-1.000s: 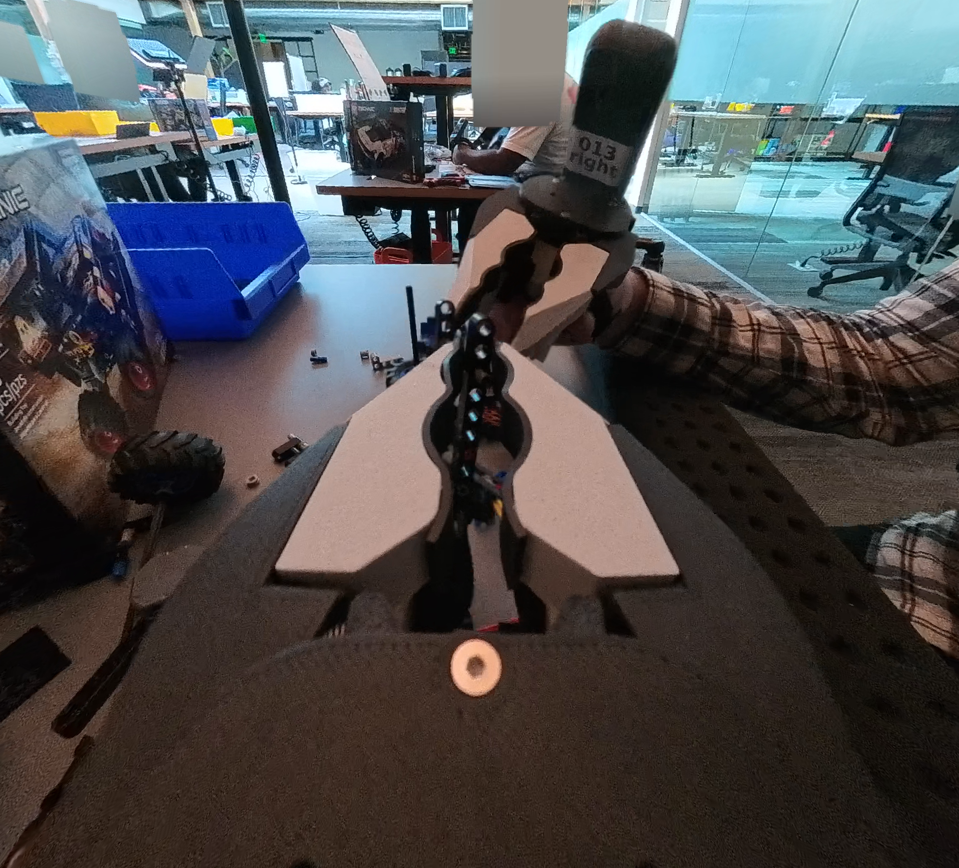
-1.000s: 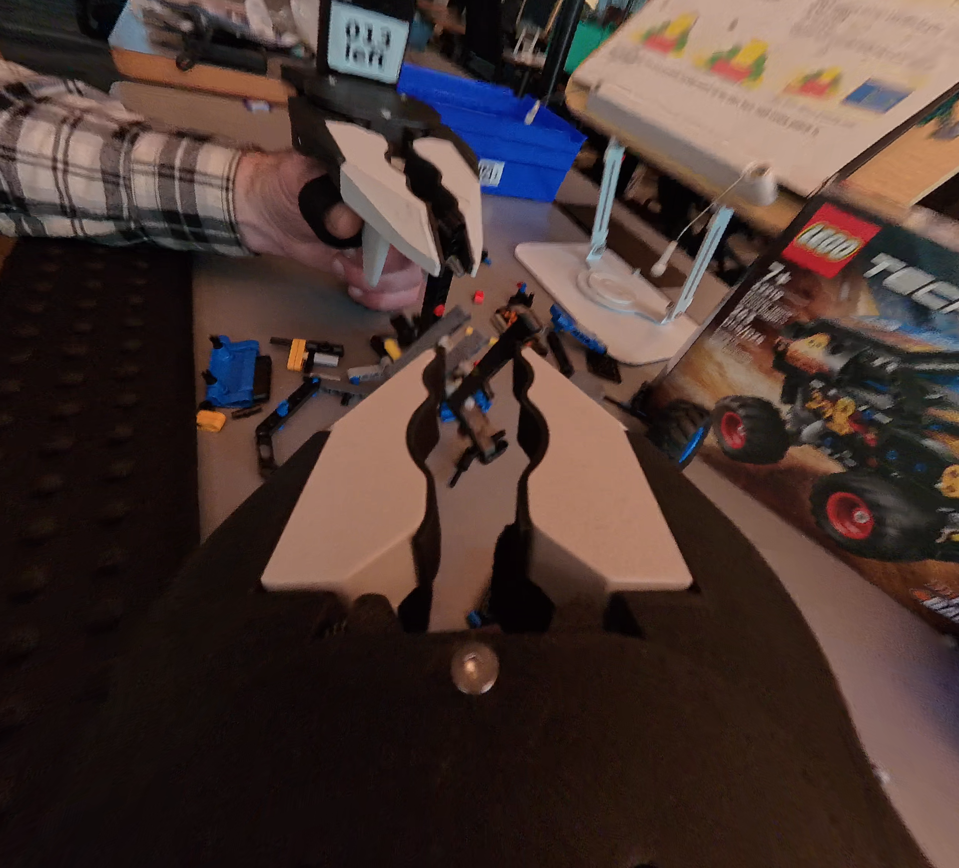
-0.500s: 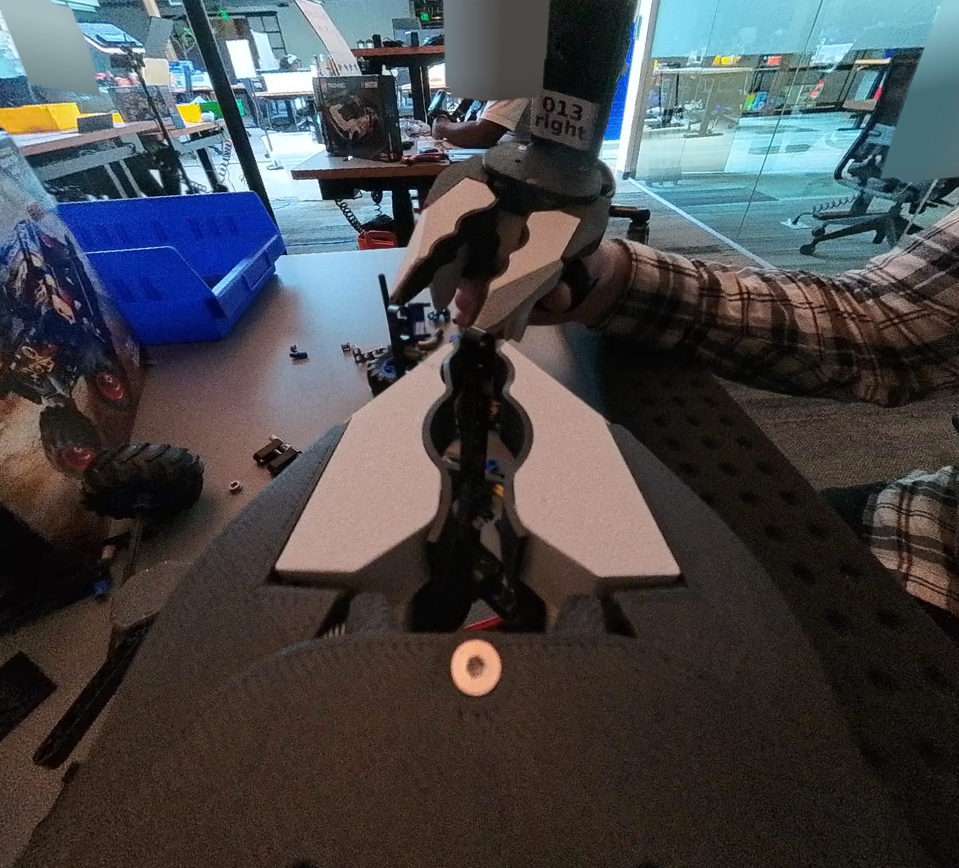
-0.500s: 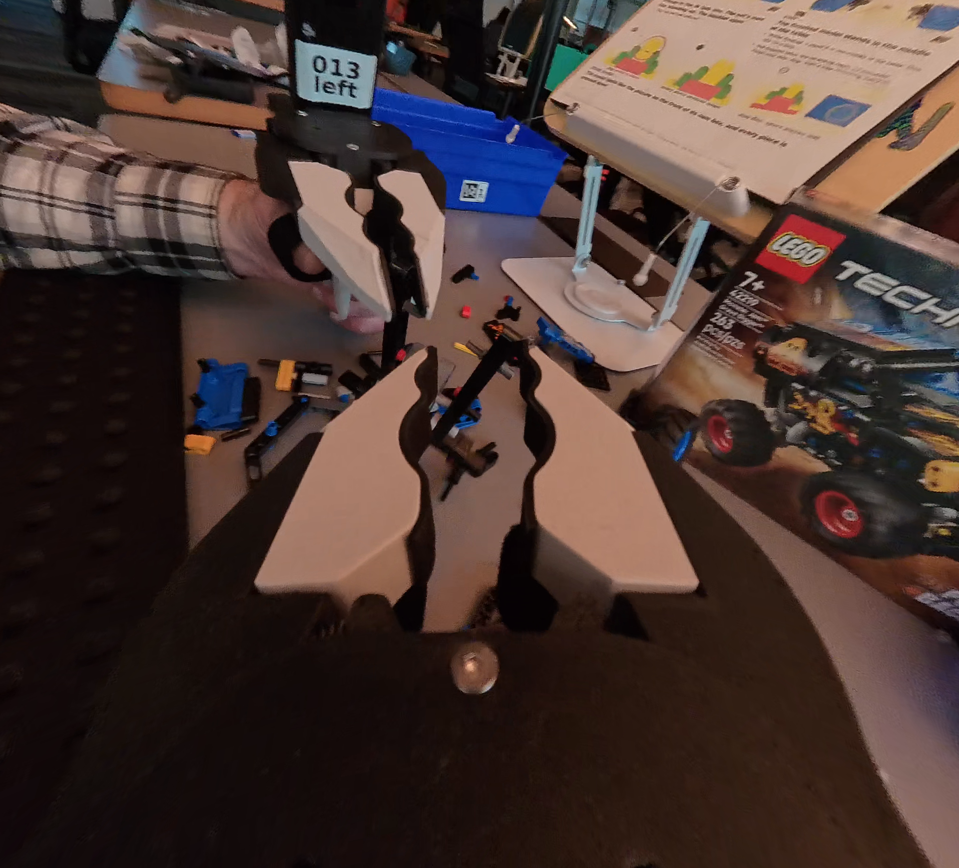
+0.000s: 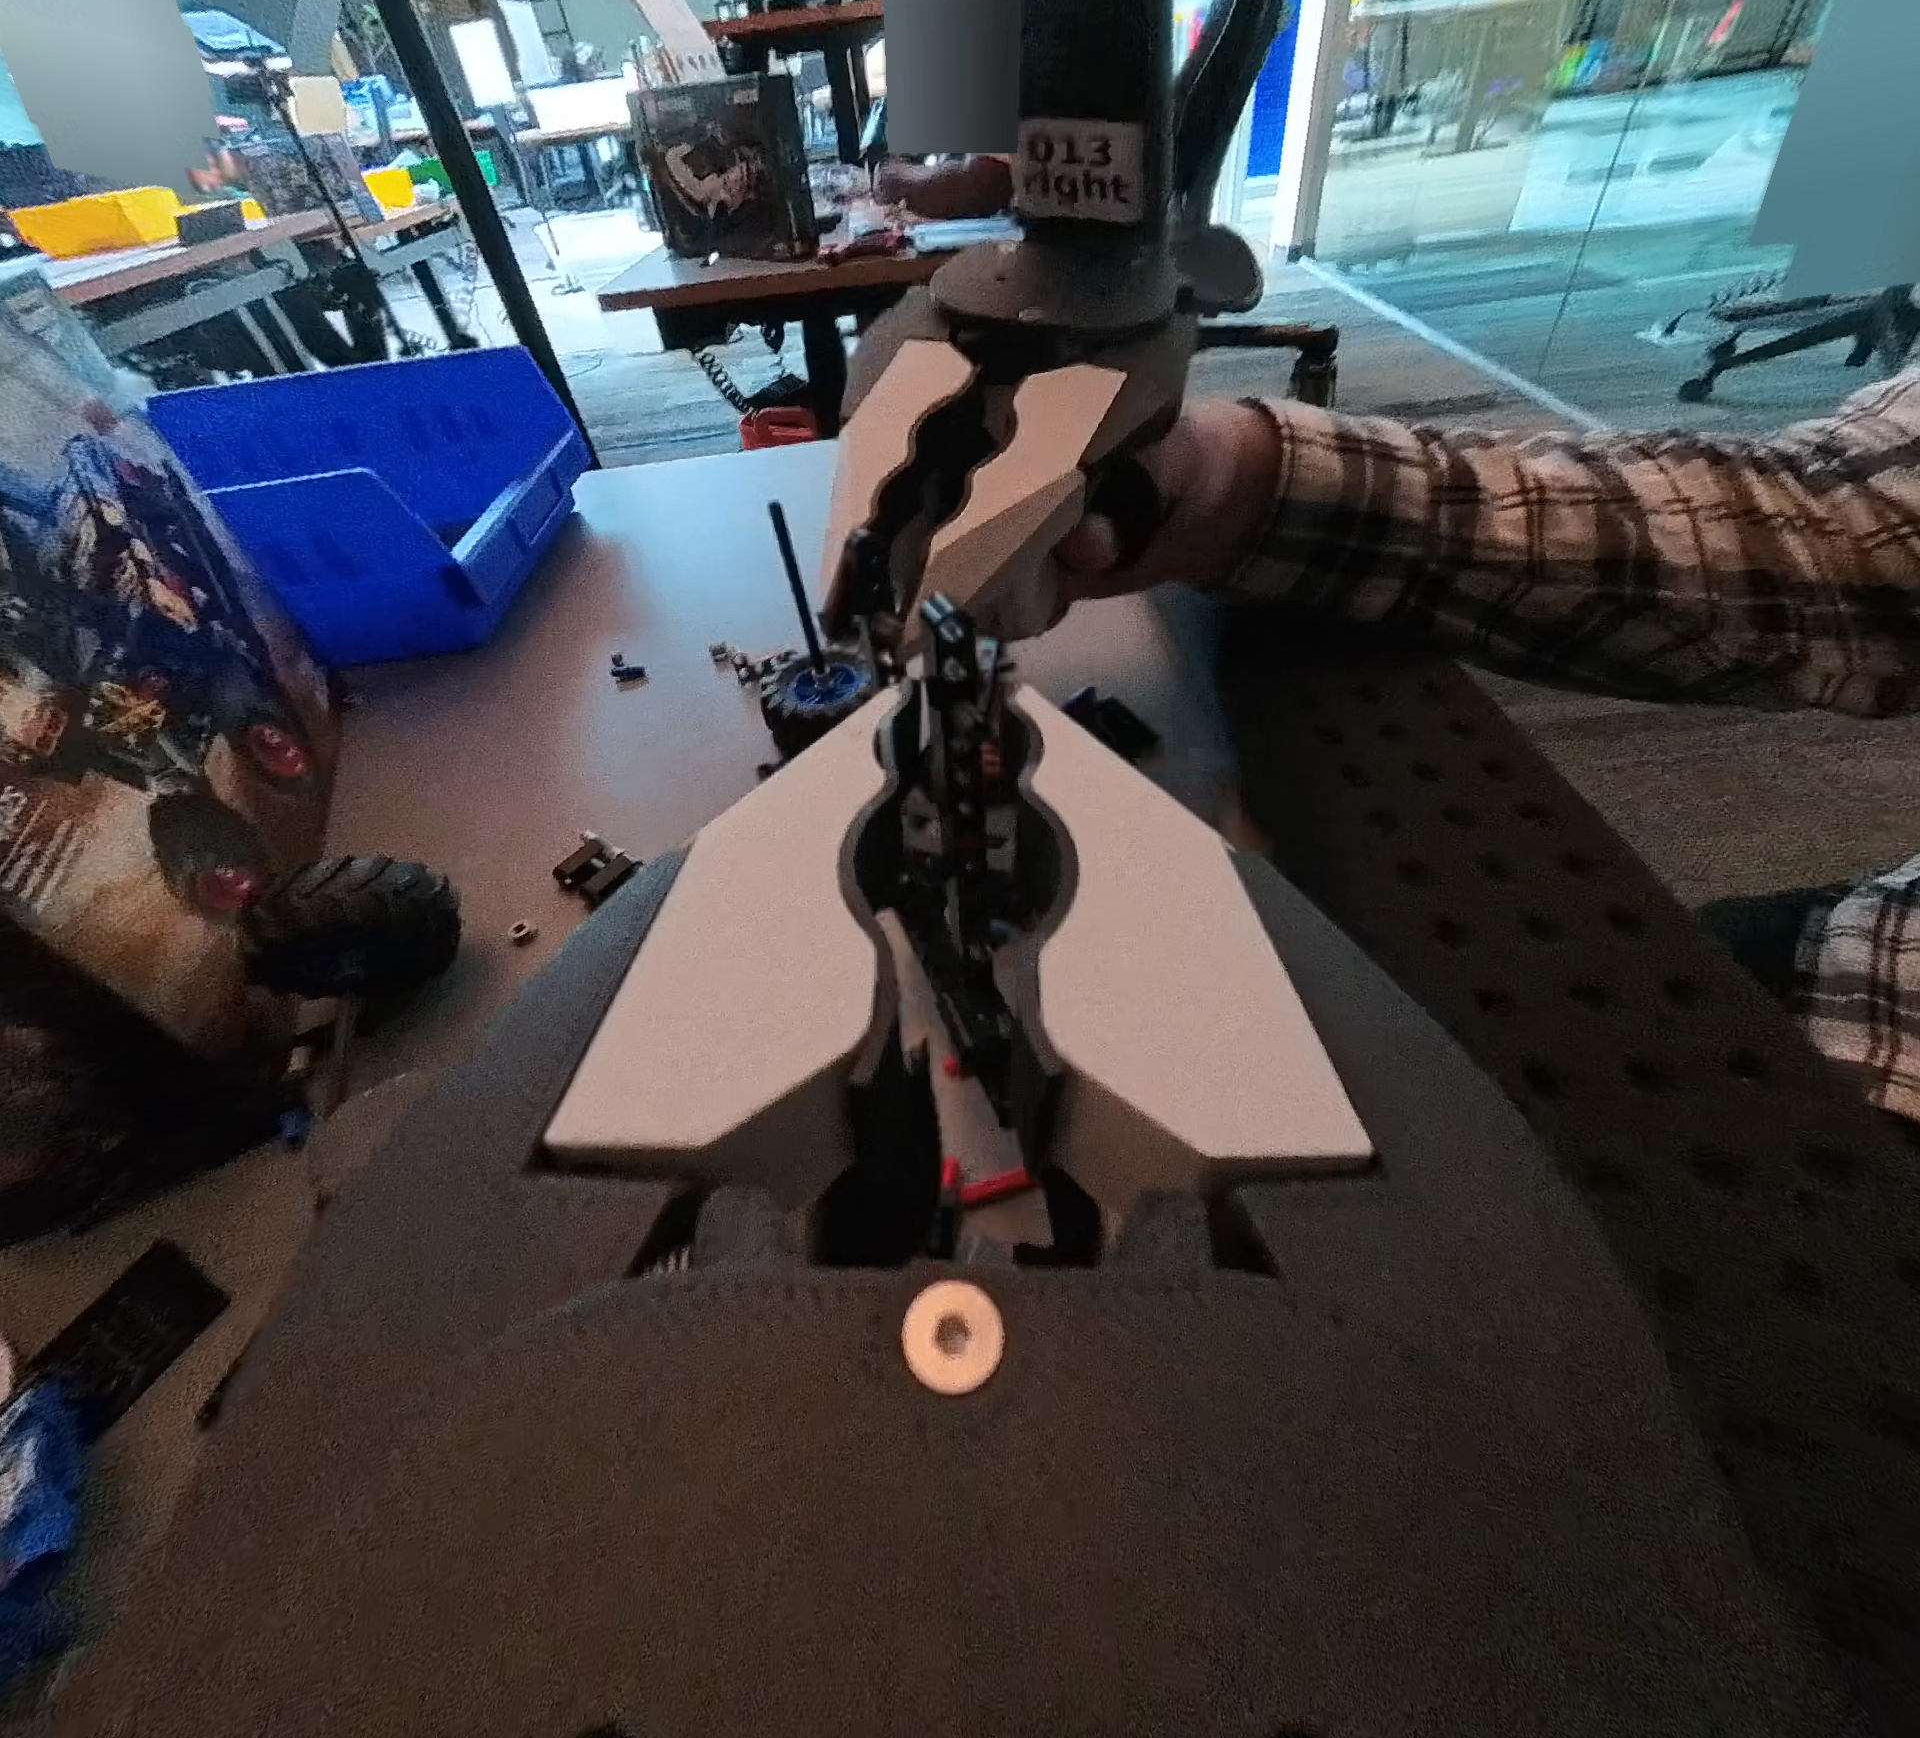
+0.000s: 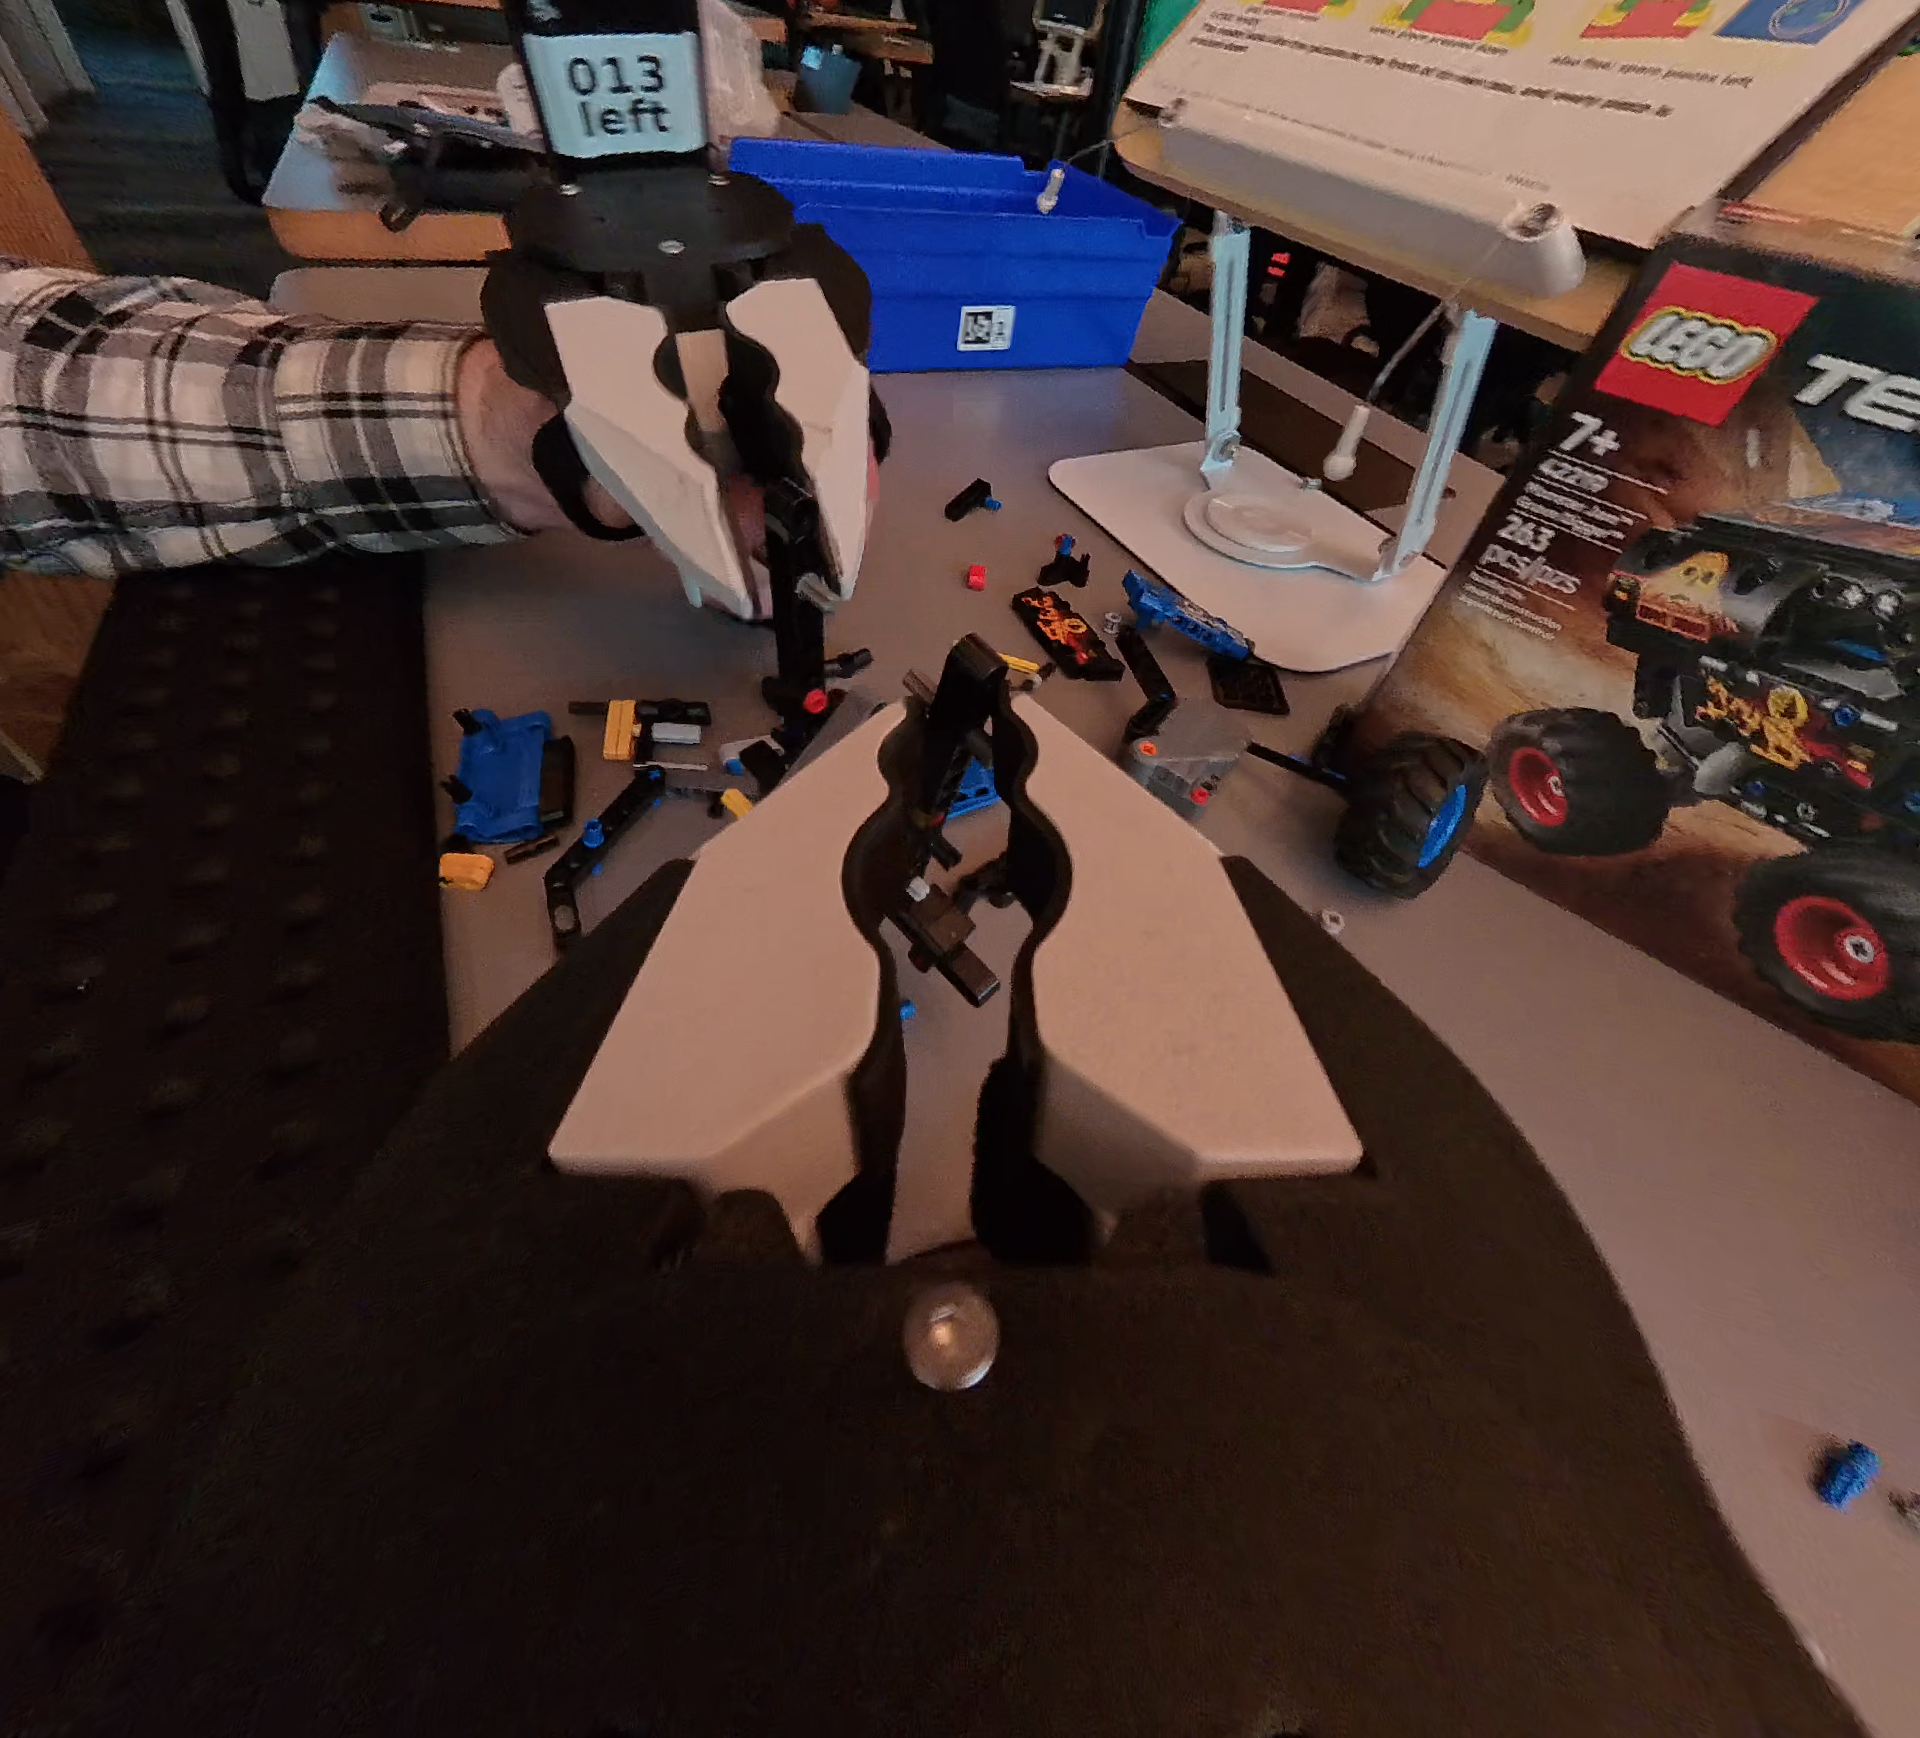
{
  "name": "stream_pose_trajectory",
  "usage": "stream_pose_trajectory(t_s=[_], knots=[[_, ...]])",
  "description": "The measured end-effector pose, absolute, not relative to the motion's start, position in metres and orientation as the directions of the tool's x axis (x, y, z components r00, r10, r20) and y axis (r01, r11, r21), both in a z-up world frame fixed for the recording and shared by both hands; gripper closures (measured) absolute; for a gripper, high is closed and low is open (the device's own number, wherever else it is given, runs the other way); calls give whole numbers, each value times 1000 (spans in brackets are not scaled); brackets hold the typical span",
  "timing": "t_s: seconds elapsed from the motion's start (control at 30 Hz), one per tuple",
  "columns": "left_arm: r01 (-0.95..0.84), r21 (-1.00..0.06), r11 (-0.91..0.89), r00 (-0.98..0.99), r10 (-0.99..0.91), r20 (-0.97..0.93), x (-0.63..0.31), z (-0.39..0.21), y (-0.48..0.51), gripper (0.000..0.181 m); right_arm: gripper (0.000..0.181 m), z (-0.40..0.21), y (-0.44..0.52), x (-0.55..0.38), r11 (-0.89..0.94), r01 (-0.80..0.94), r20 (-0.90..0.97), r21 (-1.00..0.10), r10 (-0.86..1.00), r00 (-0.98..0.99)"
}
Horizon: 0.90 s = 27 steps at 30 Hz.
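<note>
Left wrist view: the left gripper point(image 5: 951, 712) is pinching a black beam assembly point(image 5: 956, 815) between its fingers, the assembly running back along the slot toward the palm. Just ahead and above, the right gripper point(image 5: 883, 608) is coming in tip-down, its fingers nearly together on a small black piece point(image 5: 862, 566). Just beyond the tips a blue-hubbed wheel point(image 5: 810, 701) with a black axle point(image 5: 795, 587) is standing on the table point(image 5: 499, 753). Off to the left a loose tyre point(image 5: 348, 925) is lying beside the box point(image 5: 125, 701), with a blue bin point(image 5: 384, 493) farther out.

Right wrist view: the right gripper point(image 6: 961, 701) is clamping a black beam point(image 6: 951, 753) that is sticking up past the tips, a short connector hanging lower in the slot. Ahead and to the left, the left gripper point(image 6: 774, 587) is gripping its own assembly point(image 6: 795, 608) upright, lower end near the table. Loose parts point(image 6: 582, 774) are lying scattered below both; a stand point(image 6: 1257, 535) is sitting ahead to the right.

Risk, as I judge it: both holds are narrow pinches on thin beams, so any sideways push while the two pieces are meeting could twist one out of its fingers or pop a pin loose into the clutter.
</note>
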<state>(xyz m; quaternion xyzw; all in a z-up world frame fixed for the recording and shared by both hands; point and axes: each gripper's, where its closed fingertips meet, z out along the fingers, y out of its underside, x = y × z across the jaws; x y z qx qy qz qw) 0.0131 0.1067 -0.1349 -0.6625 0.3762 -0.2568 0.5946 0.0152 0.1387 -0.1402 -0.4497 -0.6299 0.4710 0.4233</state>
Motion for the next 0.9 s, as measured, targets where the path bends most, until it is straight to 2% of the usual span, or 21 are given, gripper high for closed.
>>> stream_pose_trajectory(t_s=[0.23,0.37,0.63,0.9], knots=[[-289,-957,-21,612,-773,-168,14,-151,113,174,171,-144,142,13,171,188,131,-967,969,-208],[-262,-965,-21,627,-764,-154,8,-145,115,176,155,-121,141,18,203,75,187,-976,966,-175],[-283,-959,-17,596,-787,-162,14,-149,111,177,164,-109,123,23,302,-2,296,-953,932,-210],[-306,-952,-11,582,-794,-177,17,-152,109,177,177,-134,103,12,378,94,336,-921,892,-304]])
